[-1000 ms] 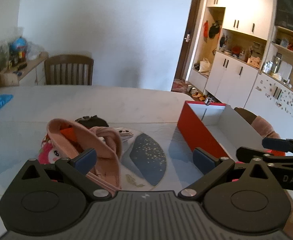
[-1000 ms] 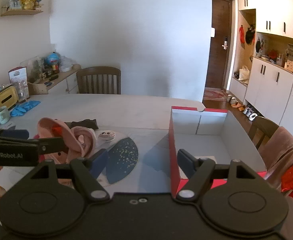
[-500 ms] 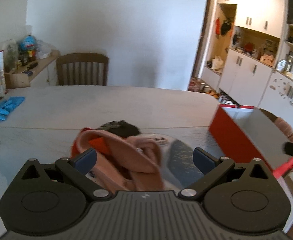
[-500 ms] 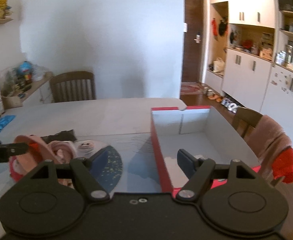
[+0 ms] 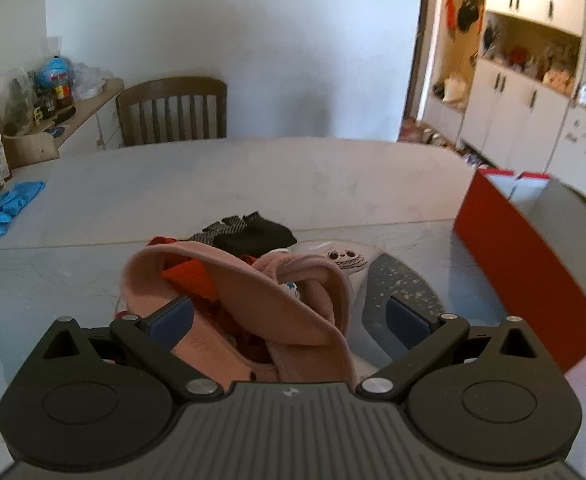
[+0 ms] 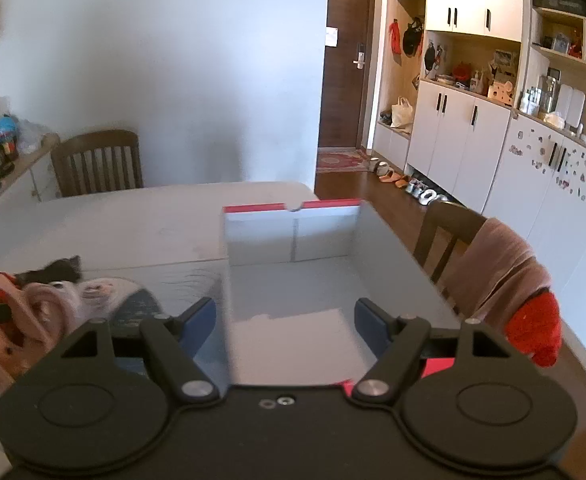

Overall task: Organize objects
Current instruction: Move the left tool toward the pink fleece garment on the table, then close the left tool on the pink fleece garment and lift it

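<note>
A heap of small clothes lies on the table: a pink garment (image 5: pixel 253 292) on top, an orange-red piece (image 5: pixel 189 276) inside its fold, a black sock (image 5: pixel 249 232) behind, and a white sock with a face (image 5: pixel 345 258) to the right. My left gripper (image 5: pixel 289 316) is open, low over the heap, with the pink garment between its fingers and not pinched. A red box with a grey inside (image 6: pixel 293 288) stands to the right. My right gripper (image 6: pixel 285 320) is open above the box's near end and holds nothing. The heap (image 6: pixel 41 308) shows at the far left of the right wrist view.
A dark blue speckled mat (image 5: pixel 401 292) lies under the heap's right side. The red box wall (image 5: pixel 525 248) rises on the right. Blue gloves (image 5: pixel 1 208) lie at the table's left edge. A chair (image 6: pixel 501 272) draped with pink and red cloth stands right of the box.
My left gripper has swung left and centred over the pink garment; the box has slid to the right of its view. My right gripper has moved right, over the box. Both stay open.
</note>
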Tool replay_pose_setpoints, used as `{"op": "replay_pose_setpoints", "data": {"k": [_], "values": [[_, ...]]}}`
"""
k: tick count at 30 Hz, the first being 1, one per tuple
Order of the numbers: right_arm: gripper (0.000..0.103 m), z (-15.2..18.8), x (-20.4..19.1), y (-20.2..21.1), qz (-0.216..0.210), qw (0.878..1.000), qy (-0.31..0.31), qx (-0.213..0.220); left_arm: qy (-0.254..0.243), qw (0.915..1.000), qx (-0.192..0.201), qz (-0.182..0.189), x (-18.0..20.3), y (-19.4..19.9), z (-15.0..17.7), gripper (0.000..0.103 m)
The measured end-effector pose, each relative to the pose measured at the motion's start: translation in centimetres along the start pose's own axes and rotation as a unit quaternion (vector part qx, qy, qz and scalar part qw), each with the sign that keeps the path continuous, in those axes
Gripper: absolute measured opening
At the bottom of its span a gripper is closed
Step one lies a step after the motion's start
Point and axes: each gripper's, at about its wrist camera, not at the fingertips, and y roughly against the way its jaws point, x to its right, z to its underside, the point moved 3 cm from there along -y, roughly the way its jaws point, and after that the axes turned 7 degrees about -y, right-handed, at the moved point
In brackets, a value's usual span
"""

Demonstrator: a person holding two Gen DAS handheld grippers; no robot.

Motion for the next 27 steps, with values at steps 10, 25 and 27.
{"op": "replay_pose_setpoints", "data": {"k": [10,25,27], "values": [[0.076,-2.0,6.6,-5.6,0.036,0.998,0.037,-0.036,0.025,0.9960,-0.043,-0.074,0.2,-4.9,-0.5,0.102],[0.074,-1.5,11.1,-14.1,0.046,0.987,0.076,-0.134,0.021,0.9889,-0.072,-0.128,-0.2,-8.3,-0.9,0.089],[0.074,-1.3,11.2,-14.7,0.039,0.985,0.078,-0.146,0.020,0.9878,-0.078,-0.134,-0.4,-8.7,-0.9,0.082]]}}
